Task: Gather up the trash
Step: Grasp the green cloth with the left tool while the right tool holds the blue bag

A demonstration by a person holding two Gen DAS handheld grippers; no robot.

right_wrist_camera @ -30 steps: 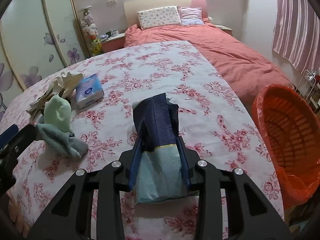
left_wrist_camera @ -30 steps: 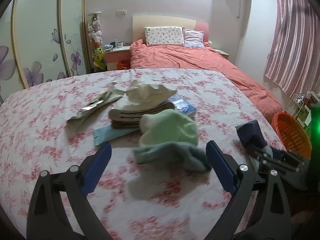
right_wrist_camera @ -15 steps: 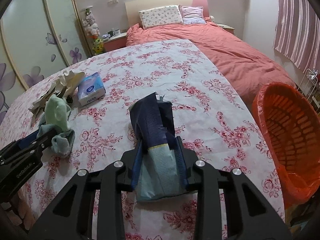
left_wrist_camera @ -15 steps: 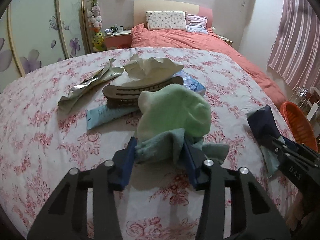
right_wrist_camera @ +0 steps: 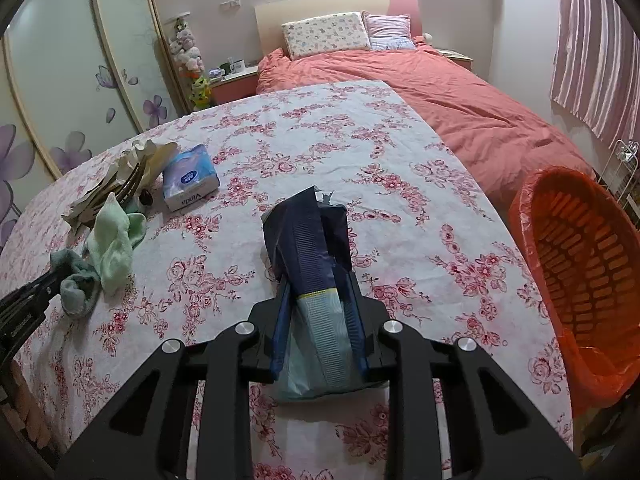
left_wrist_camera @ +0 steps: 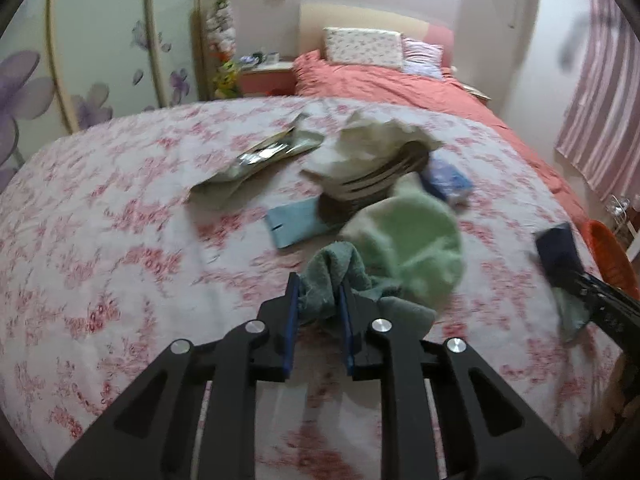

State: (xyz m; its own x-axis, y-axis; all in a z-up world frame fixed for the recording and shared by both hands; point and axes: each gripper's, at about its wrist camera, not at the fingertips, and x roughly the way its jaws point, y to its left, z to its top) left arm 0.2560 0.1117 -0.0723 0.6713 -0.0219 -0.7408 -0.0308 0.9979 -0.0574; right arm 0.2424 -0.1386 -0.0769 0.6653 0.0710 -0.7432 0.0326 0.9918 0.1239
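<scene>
terry cloth, grey-green, is what my left gripper (left_wrist_camera: 318,300) is clamped on: one end of a sock (left_wrist_camera: 332,276), its pale green toe drooping onto the flowered tablecloth (right_wrist_camera: 280,136) near the left edge. my right gripper (right_wrist_camera: 318,312) is closed on a dark blue wrapper (right_wrist_camera: 308,248), held upright above the middle of the table, i judge so it can swing over to the orange basket (right_wrist_camera: 580,264) standing just off the right edge. that basket is lined with a bag and looks like where trash goes. counting what's left on the table: one tissue pack (right_wrist_camera: 190,182), one silver foil wrapper (left_wrist_camera: 256,160), one light blue card (left_wrist_camera: 294,226), one crumpled white paper (left_wrist_camera: 376,140) lying on one brown comb-like thing (left_wrist_camera: 380,180), all clustered toward the far left.
</scene>
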